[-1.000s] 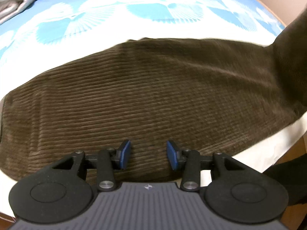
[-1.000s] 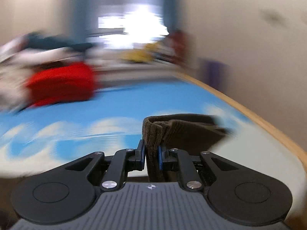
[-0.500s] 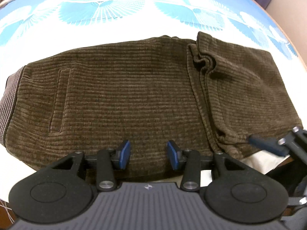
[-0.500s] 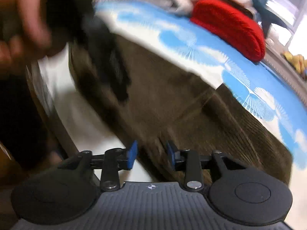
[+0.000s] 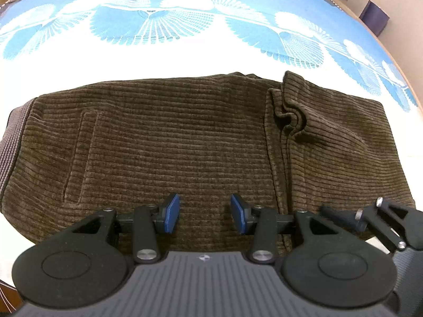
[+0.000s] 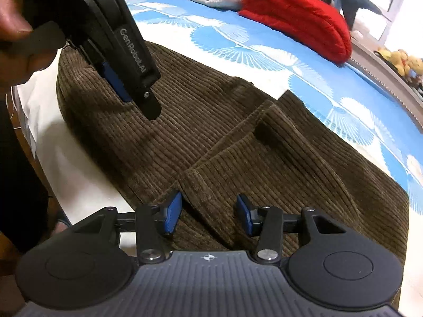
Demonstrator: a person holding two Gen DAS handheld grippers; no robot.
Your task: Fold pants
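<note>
Corduroy pants [image 5: 171, 145] lie folded lengthwise left-right; left gripper [image 5: 203, 214], right gripper [image 6: 208, 214] agape, empty

One marking can be read: white lettering "GenRobot.AI" runs down the black side of the left gripper [image 6: 127, 89] in the upper left of the right wrist view; its last letters are hard to make out
</note>
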